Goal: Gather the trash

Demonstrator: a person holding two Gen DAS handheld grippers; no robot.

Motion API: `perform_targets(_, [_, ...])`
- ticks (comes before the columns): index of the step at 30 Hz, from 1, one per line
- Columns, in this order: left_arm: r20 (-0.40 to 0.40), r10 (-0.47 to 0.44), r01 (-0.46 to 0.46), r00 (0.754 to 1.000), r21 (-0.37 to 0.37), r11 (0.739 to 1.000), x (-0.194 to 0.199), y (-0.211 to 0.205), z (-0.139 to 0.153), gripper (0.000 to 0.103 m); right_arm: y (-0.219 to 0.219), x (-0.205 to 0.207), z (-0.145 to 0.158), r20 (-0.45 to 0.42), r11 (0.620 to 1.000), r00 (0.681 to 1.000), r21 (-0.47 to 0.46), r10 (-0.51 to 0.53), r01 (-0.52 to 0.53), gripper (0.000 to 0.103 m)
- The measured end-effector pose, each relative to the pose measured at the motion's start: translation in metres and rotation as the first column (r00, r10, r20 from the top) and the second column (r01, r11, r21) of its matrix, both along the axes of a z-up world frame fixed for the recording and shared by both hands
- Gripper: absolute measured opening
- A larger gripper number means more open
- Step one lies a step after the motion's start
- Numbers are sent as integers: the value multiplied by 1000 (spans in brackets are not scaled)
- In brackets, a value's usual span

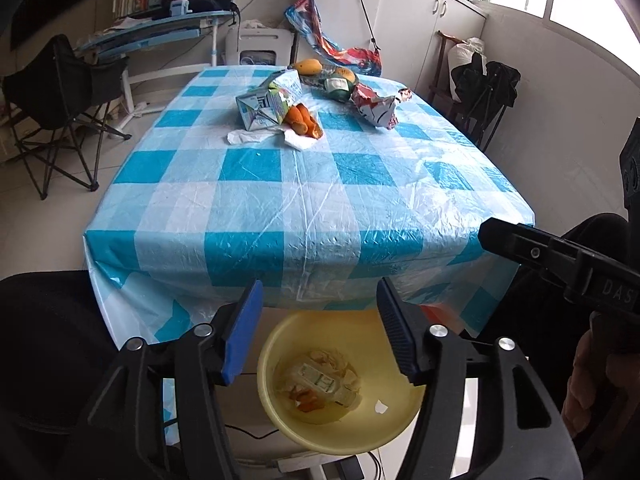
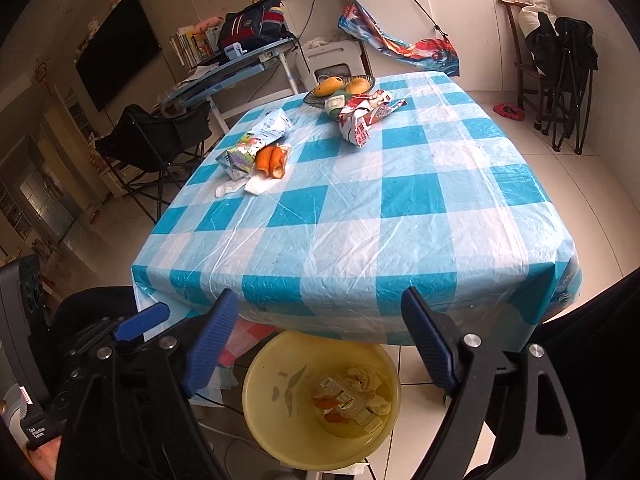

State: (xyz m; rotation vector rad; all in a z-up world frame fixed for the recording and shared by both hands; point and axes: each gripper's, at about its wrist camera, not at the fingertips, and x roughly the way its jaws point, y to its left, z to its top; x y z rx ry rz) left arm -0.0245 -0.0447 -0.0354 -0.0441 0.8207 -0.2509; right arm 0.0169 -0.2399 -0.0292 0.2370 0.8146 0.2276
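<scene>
A yellow bin (image 1: 396,428) (image 2: 280,432) stands on the floor below the table's near edge, holding a carton, orange peel and crumpled tissue. My left gripper (image 1: 320,328) hangs open above it, nothing between its blue pads. Over the same bin my right gripper (image 2: 320,340) is open and empty too. Far across the blue-checked tablecloth (image 1: 304,200) (image 2: 360,208) lie milk cartons (image 1: 264,106) (image 2: 256,144), orange peel (image 1: 304,120) (image 2: 272,160), white tissue (image 1: 256,136) (image 2: 248,188) and a red-and-white wrapper (image 1: 376,106) (image 2: 360,116).
A fruit bowl with mangoes (image 1: 320,70) (image 2: 340,86) sits at the table's far end. Black folding chairs stand at the left (image 1: 60,92) (image 2: 160,144) and at the right (image 1: 484,92) (image 2: 564,64). The other gripper's black body (image 1: 560,264) shows at the right of the left wrist view.
</scene>
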Motion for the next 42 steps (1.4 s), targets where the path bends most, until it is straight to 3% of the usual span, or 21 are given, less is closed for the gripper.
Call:
perform_targets(6, [62, 79, -80, 995, 15, 997, -1, 10, 9, 79, 10, -3, 0, 14, 998, 999, -49, 34, -33, 84])
perform_targets(13, [83, 128, -128, 988, 2, 992, -1, 17, 12, 89, 15, -4, -1, 24, 996, 998, -77, 52, -50, 85])
perform_targets(42, [101, 139, -139, 985, -4, 990, 1, 19, 11, 95, 26, -5, -5, 21, 991, 997, -113, 72, -70, 85])
